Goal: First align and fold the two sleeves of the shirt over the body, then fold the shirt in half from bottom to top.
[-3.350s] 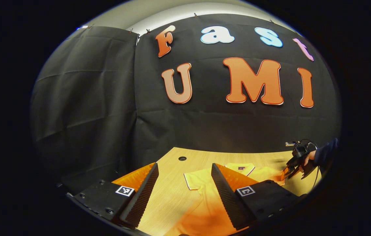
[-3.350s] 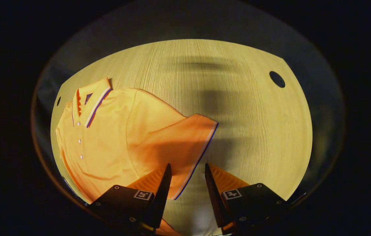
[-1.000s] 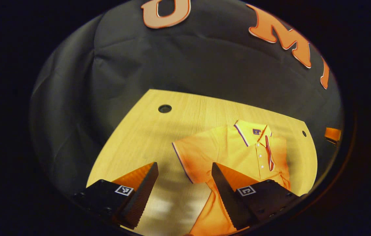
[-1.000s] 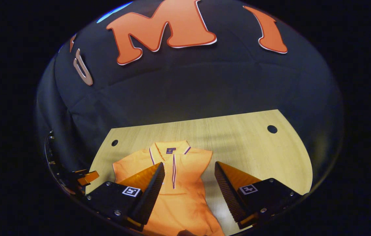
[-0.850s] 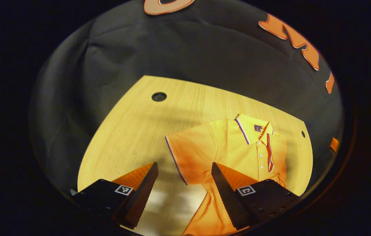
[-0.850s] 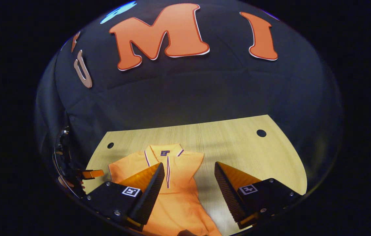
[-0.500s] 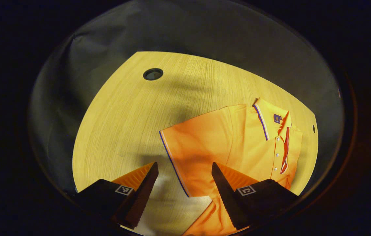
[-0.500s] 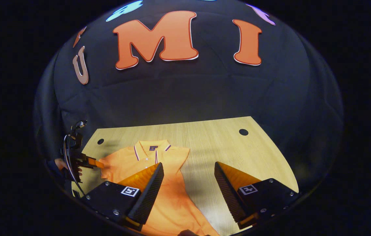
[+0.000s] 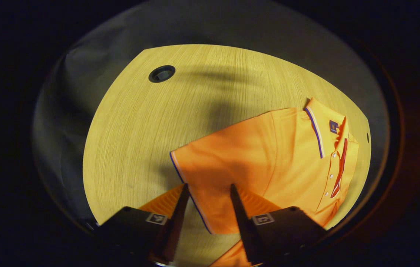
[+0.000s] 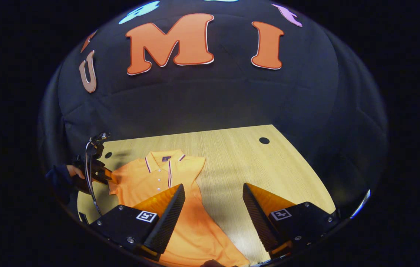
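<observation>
An orange polo shirt (image 9: 287, 159) lies flat on the wooden table (image 9: 139, 122), collar (image 9: 315, 126) at the right in the left gripper view. Its sleeve (image 9: 210, 167) spreads out toward me, with a striped hem. My left gripper (image 9: 207, 187) points down at that hem, which runs between its two fingers; a gap still shows between them. In the right gripper view the shirt (image 10: 158, 174) lies at lower left, its far side straight with the sleeve folded in. My right gripper (image 10: 213, 189) hangs open above the shirt's lower body. The left gripper (image 10: 108, 175) sits at the shirt's left sleeve.
A round cable hole (image 9: 162, 73) is in the table's far left corner, and another hole (image 10: 264, 140) at the far right. A hand (image 10: 72, 170) holds the left gripper at the table's left edge. Black cloth walls stand behind the table.
My left gripper has tipped down and come close over the sleeve, and its fingers have narrowed around the hem. The right gripper has drawn back a little, still open.
</observation>
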The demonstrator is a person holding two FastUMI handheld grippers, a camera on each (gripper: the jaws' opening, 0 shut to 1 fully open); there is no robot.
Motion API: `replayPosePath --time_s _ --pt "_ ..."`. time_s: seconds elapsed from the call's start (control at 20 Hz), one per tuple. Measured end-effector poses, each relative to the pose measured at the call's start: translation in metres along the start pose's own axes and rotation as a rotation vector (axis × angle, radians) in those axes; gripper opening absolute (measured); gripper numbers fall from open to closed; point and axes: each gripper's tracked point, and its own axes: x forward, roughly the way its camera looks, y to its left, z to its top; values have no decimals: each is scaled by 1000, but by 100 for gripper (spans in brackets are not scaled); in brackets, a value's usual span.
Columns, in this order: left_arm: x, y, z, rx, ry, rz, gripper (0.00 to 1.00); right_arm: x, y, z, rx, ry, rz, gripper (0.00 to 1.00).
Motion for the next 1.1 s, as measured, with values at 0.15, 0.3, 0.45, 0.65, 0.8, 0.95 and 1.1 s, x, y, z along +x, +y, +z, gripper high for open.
replayPosePath --time_s 0.15,0.3,0.45,0.65,0.8,0.95,1.1 --pt "-3 -11 2 34 -12 -27 15 -2 -6 -5 19 9 -12 95" --pt "-28 -24 23 87 -114 -41 14 -2 -10 -4 27 5 -2 95" --pt "-62 -55 33 166 -181 -81 15 0 -12 -1 23 6 14 95" --pt "-93 -109 38 261 -244 -125 14 3 -16 5 14 0 45 95" --pt "-105 -154 36 307 -280 -182 15 1 -24 8 11 -5 58 95" --pt "-129 -196 29 327 -318 -312 38 -1 -36 7 21 -6 64 95" --pt "-152 -203 18 331 -364 -345 65 -5 -45 9 19 -20 75 95"
